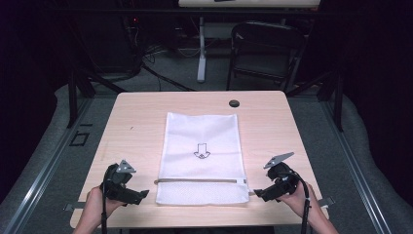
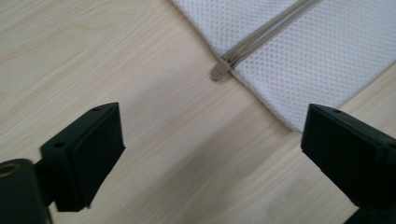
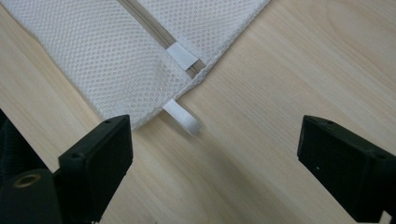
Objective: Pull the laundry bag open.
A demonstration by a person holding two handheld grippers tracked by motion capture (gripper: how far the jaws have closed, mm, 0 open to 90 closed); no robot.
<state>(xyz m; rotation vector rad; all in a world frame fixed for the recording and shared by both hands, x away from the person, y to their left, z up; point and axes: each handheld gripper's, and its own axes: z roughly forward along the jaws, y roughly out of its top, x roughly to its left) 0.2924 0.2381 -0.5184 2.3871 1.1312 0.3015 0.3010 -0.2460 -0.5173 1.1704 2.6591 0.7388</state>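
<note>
White mesh laundry bag (image 1: 202, 156) laid flat on the wooden table (image 1: 131, 122), roughly centred, long axis running away from the person. Printed arrow emblem (image 1: 200, 151) near the middle of the bag. Grey zipper (image 1: 195, 181) running straight across the near end, from one side edge to the other.

Left gripper (image 1: 141, 194) held in the left hand (image 1: 95, 207) just beside the near left corner of the bag, jaws aimed toward it. Jaws spread wide, nothing between them, no contact with the fabric. Seen from the left gripper view: bare table between the jaws; zipper pull (image 2: 220, 71) lying on the wood just off the edge of the bag (image 2: 322, 51), ahead of the jaws and apart from them.

Right gripper (image 1: 256, 193) held in the right hand (image 1: 304, 202) just beside the near right corner of the bag, jaws aimed toward it. Jaws likewise spread wide, empty, clear of the fabric. Seen from the right gripper view: white fabric loop tab (image 3: 183, 117) protruding from the bag edge onto the table, ahead of the jaws and untouched; second white tab (image 3: 182, 55) covering the zipper end on the mesh (image 3: 93, 60).

Small black round object (image 1: 234, 103) resting near the far edge of the table, well apart from the bag. Folding chair (image 1: 265, 51) standing on the floor beyond the table.
</note>
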